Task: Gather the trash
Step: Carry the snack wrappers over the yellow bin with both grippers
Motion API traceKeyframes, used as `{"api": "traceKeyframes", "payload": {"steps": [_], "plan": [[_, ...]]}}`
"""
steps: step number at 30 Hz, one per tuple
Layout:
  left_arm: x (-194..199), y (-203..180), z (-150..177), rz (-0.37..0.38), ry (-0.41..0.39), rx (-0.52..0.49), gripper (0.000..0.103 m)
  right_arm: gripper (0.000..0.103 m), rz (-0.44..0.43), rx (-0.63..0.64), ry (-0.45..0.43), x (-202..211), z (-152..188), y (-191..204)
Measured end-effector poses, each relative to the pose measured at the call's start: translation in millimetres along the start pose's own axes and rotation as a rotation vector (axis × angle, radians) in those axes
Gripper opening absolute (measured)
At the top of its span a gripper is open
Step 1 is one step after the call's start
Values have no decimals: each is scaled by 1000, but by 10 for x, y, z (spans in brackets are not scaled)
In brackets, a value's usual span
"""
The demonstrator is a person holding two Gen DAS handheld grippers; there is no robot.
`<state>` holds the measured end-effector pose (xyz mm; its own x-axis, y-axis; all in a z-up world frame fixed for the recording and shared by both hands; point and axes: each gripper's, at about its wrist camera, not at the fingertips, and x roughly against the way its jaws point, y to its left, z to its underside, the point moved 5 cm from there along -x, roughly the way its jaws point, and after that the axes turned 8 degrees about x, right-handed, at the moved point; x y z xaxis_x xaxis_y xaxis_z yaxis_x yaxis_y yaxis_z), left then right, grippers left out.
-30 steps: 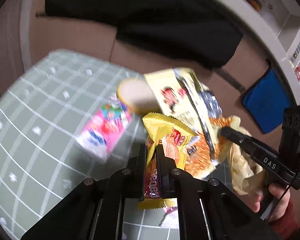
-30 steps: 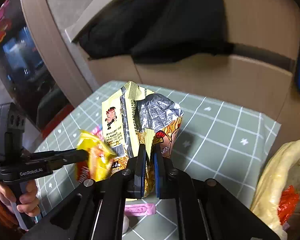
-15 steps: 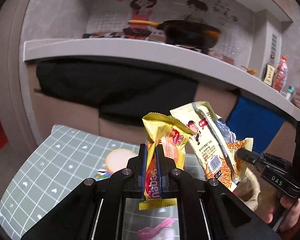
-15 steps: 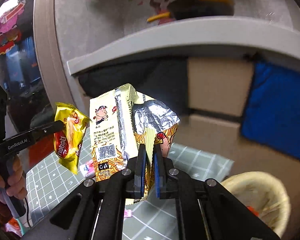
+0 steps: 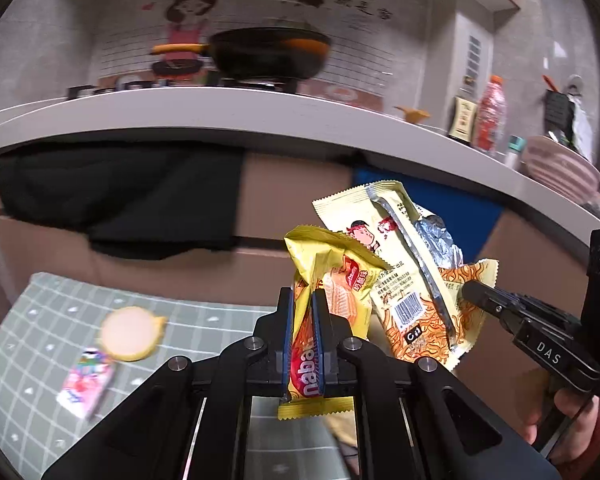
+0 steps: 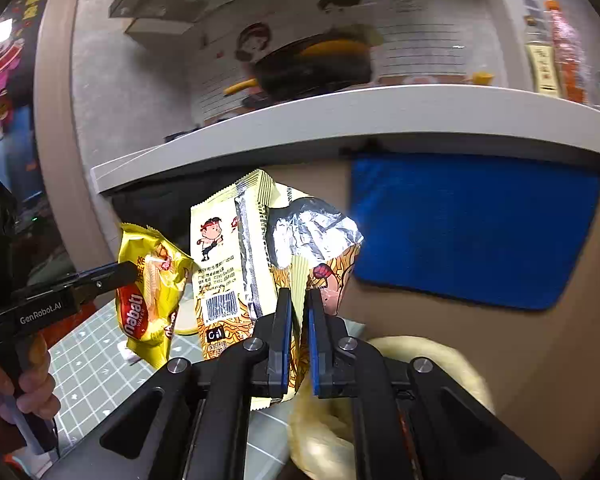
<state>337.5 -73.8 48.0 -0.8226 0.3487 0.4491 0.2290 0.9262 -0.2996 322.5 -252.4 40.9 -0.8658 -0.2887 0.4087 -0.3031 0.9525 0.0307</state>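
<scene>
Left gripper [image 5: 301, 332]: clamped on wafer wrapper [image 5: 324, 280], held aloft. Right gripper [image 6: 296, 332]: clamped on noodle packet [image 6: 260, 256], likewise raised, apparently for carrying to the bag [image 6: 440, 356] beneath. Mat [image 5: 40, 320]: biscuit [image 5: 130, 332] and pink wrapper [image 5: 86, 382] remained, uncollected.

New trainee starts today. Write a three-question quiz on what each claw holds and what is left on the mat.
1. True or false: the left claw is empty.
2. Which claw grips the torn yellow foil-lined noodle packet? A left, B right.
3. Fill in: the round pale yellow lid and the pink candy wrapper lie on the green ____ mat.
Key: 1 false, it clamps the yellow crinkled wafer wrapper; 2 B; 3 grid.
</scene>
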Motion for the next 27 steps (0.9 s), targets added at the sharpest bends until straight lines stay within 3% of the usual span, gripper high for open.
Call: {"api": "traceKeyframes", "payload": {"steps": [6, 13, 27], "plan": [[-172, -429, 111, 68, 21, -34, 9, 8, 66, -47, 6, 220, 136, -374], [-451, -673, 273, 110, 77, -28, 9, 8, 110, -72, 26, 325, 310, -626], [-1040, -639, 676, 76, 187, 83, 9, 8, 140, -147, 116, 109, 748, -1004]]}}
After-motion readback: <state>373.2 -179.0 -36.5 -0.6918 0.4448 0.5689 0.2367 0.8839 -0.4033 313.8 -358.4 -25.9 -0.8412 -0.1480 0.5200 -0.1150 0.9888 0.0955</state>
